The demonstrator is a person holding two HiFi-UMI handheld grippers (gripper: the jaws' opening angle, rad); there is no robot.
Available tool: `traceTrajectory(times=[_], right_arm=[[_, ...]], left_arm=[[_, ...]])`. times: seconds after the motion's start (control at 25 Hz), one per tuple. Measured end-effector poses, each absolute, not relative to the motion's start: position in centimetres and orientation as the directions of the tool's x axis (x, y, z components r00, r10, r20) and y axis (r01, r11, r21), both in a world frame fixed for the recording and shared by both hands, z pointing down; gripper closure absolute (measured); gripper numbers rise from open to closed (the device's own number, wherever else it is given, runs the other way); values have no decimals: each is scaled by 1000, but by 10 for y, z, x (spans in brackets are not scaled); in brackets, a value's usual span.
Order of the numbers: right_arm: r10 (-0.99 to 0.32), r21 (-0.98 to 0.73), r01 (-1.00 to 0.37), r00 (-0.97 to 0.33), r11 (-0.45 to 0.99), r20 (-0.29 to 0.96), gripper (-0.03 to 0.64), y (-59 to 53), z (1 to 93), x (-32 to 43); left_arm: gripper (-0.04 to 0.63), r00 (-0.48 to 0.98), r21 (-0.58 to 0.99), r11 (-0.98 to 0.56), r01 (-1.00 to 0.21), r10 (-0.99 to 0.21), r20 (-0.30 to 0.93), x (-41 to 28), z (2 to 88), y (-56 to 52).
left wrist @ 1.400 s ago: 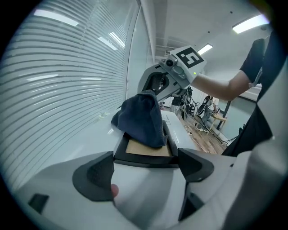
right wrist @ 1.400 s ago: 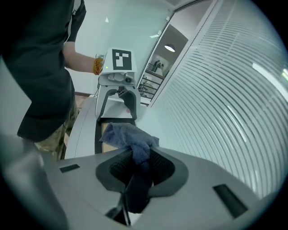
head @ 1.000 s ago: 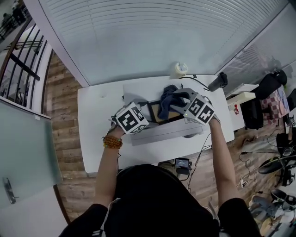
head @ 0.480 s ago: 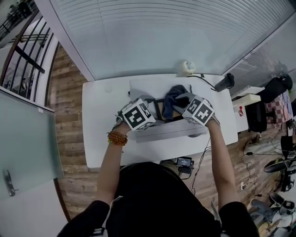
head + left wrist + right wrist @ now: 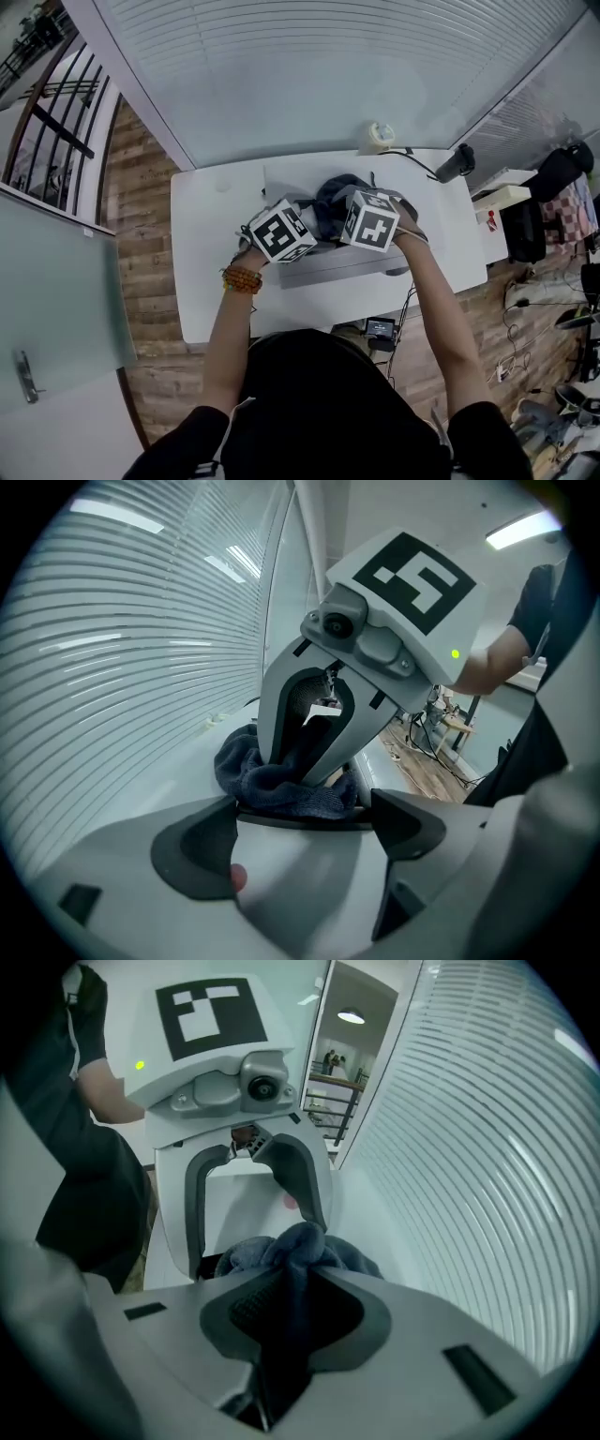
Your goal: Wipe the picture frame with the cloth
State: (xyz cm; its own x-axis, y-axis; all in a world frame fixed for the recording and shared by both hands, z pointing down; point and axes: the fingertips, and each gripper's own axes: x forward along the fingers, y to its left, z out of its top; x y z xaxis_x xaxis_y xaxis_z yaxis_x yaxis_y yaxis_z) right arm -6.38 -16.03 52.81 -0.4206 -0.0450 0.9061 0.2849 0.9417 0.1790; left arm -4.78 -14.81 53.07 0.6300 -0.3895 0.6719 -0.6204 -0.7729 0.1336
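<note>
White table [image 5: 197, 244] under the cloth [image 5: 330, 199], wood-plank floor [image 5: 141, 234], slatted blinds [image 5: 328, 66] beyond

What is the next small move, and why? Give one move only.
Probably drag the cloth sideways along the top edge of the picture frame. The right gripper has just been closing and now pinches the cloth, which is bunched on that edge. The left gripper appears to clamp the frame.
</note>
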Motion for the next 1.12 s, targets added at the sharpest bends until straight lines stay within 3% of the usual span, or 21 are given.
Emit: traceTrajectory(times=[0.12,0.28,0.36,0.48,0.6,0.76,0.84,1.0,1.12], right_arm=[[-58,227,246,-549,942,834,537,-163,518,-56],[-59,146,53,-740,988,670,492,-189,484,-30],[-58,77,-8,-749,997,660,430,-208,483,-25],[6,-21,-14,-668,1000,744,344,-213,514,-35],[87,-122,-13,-627,992,774,345,-206,532,-53],[68,0,108,-620,994,782,506,-187,525,-63],[21,71,120,-634,990,773,542,-180,519,-58],[-103,104,-39,-682,994,724,545,-188,490,-23],[-210,174,-119,-574,978,792,543,-198,501,20]], left_arm=[[143,631,135,-772,-621,-390,670,-48,533,-146],[141,635,135,-778,-614,-386,669,-45,531,-148],[143,633,134,-777,-615,-386,671,-47,531,-148],[143,633,137,-774,-618,-385,672,-50,533,-147],[143,635,139,-776,-616,-384,670,-48,532,-148],[143,635,134,-774,-619,-392,666,-47,532,-147],[143,635,131,-775,-619,-394,664,-45,533,-146],[143,634,129,-779,-614,-389,668,-47,532,-146],[143,635,130,-779,-614,-389,667,-47,530,-148]])
